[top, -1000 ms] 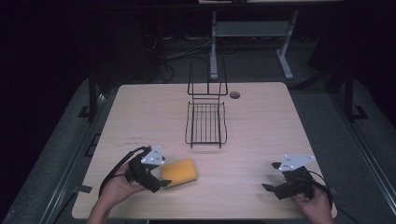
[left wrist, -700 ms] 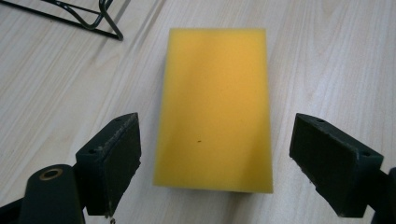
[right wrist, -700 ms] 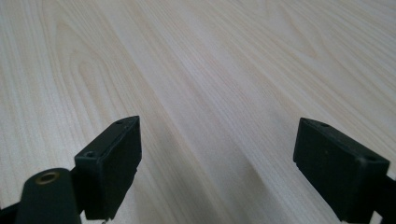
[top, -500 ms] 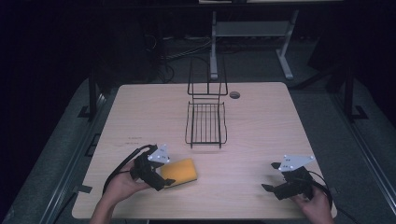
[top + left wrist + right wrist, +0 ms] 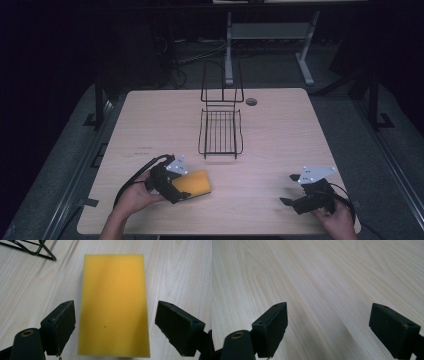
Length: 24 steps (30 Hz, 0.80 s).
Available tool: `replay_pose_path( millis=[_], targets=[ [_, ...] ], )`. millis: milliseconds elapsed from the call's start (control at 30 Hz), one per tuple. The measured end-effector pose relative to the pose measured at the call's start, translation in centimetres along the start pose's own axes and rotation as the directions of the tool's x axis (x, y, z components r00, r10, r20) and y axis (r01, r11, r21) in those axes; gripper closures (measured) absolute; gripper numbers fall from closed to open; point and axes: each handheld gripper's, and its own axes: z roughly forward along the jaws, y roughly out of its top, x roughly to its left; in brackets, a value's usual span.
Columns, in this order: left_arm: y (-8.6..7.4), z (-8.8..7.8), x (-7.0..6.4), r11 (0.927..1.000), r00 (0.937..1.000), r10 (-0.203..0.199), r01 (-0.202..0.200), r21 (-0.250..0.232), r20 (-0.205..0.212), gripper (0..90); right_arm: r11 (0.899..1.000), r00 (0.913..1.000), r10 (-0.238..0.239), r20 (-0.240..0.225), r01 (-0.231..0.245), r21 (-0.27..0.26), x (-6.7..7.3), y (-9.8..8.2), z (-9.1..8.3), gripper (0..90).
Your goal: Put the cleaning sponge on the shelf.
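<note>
- Left claw (image 5: pixel 112 322): jaws wide, straddling the yellow sponge (image 5: pixel 113 302), not yet closed on it.
- Sponge lies flat on the desk (image 5: pixel 280 130), near the wire rack (image 5: pixel 220 131).
- Right claw (image 5: pixel 328 327): wide, empty, over bare desk.
- Judgement: grasp pending; lift and placement outstanding.

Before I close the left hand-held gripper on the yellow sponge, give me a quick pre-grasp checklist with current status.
1. Left hand-held gripper open: ok.
2. Yellow sponge between the jaws, a gap on each side: ok.
3. Sponge flat on the table: ok.
4. Pads low enough to grip the sponge's sides: cannot tell.
5. Wire rack apart from the sponge: ok.
6. Right hand-held gripper open over bare wood, far from the sponge: ok.
</note>
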Motion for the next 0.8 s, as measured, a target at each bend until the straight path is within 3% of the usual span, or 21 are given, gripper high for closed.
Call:
replay_pose_path(
  millis=[800],
  targets=[
    [0.3,1.7,0.3,0.9988,0.9996,-0.008,0.007,0.048,0.027,16.2,1.0,1.0,-0.004,-0.005,0.004,0.001,0.2,0.1,0.1,15.0]
  ],
)
